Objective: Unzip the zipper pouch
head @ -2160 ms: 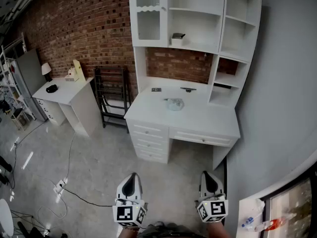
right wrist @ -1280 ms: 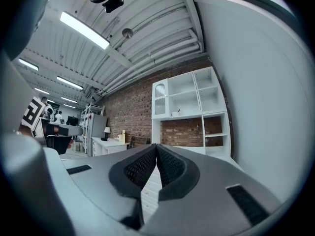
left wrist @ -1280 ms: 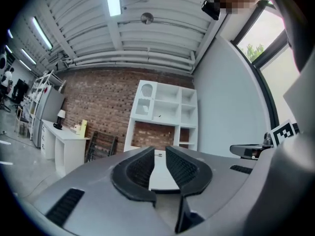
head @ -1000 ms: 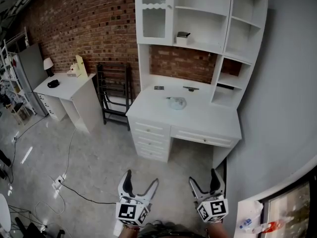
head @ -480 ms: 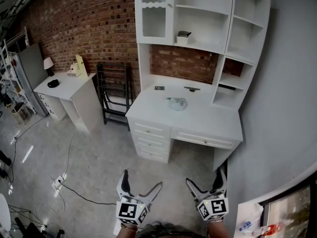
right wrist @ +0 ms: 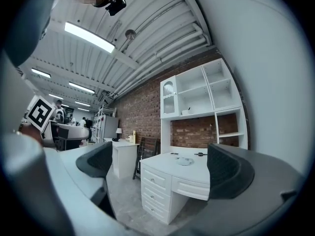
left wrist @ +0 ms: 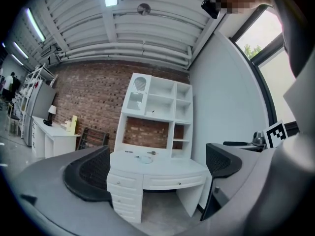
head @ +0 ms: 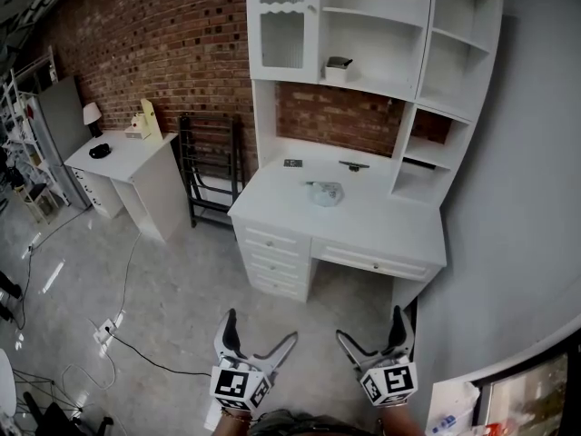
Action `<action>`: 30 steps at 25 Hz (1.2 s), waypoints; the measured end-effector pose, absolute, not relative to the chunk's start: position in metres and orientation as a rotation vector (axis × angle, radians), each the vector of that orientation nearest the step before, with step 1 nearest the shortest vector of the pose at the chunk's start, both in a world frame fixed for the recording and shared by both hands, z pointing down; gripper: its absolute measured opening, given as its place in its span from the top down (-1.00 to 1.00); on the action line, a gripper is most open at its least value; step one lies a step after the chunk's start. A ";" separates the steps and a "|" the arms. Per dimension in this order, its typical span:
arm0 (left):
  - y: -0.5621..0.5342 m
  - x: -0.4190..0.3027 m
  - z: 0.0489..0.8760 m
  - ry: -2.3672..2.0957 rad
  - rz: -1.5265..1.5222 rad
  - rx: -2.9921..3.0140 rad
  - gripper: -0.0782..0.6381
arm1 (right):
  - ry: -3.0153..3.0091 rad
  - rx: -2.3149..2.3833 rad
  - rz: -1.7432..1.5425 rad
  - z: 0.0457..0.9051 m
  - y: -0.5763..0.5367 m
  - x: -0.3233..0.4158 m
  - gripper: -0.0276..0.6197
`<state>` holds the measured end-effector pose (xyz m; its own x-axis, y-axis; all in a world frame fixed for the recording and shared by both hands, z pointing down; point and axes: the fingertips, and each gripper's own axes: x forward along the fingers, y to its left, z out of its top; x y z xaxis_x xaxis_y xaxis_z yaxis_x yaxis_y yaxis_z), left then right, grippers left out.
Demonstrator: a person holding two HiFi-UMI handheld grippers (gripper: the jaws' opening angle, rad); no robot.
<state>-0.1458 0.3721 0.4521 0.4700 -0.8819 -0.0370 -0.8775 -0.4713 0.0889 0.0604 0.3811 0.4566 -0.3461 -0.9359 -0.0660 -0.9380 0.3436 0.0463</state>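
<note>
The zipper pouch point(head: 325, 192), small, pale and translucent, lies in the middle of the white desk point(head: 381, 230) across the floor from me. Both grippers hang low at the bottom of the head view, far short of the desk. My left gripper point(head: 260, 330) and right gripper point(head: 370, 327) point level at the desk; their jaws have just been opening and stand wide with nothing between them. The pouch point(left wrist: 145, 159) shows tiny between the left gripper's point(left wrist: 156, 168) pads. The right gripper view also frames the pouch point(right wrist: 185, 162) between the right gripper's point(right wrist: 165, 163) pads.
A white hutch point(head: 363, 34) with shelves tops the desk; two small dark items point(head: 292, 163) point(head: 354, 164) lie behind the pouch. A black folding rack point(head: 211, 166) and a second white desk point(head: 123, 157) stand left. A cable point(head: 136, 352) crosses the floor. A grey wall point(head: 508, 198) runs along the right.
Both grippers' jaws, shut in the earliest frame, have swung wide open. The desk has drawn slightly closer in the head view.
</note>
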 end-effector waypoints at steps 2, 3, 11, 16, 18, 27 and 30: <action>0.373 -0.143 0.451 -1.589 -0.140 2.644 -0.81 | 2.562 -1.773 0.120 0.458 0.380 0.063 -0.86; 0.372 -0.143 0.452 -1.598 -0.146 2.641 -0.81 | 2.567 -1.769 0.121 0.460 0.379 0.065 -0.86; 0.367 -0.138 0.463 -1.625 -0.109 2.618 -0.81 | 2.553 -1.770 0.095 0.466 0.372 0.083 -0.85; 0.351 -0.134 0.465 -1.622 -0.077 2.644 -0.81 | 2.540 -1.768 0.088 0.467 0.357 0.085 -0.86; 0.340 -0.132 0.470 -1.617 -0.080 2.645 -0.81 | 2.541 -1.770 0.084 0.472 0.347 0.086 -0.86; 0.248 -0.142 0.472 -1.617 -0.103 2.640 -0.81 | 2.512 -1.801 0.109 0.471 0.264 0.082 -0.85; 0.208 -0.145 0.464 -1.614 -0.107 2.664 -0.81 | 2.490 -1.820 0.138 0.462 0.228 0.082 -0.85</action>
<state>-0.1452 0.2076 0.4643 0.4612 -0.8861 -0.0459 -0.8844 -0.4633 0.0566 0.0817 0.2279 0.4620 -0.3040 -0.9478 -0.0968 -0.9526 0.3015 0.0400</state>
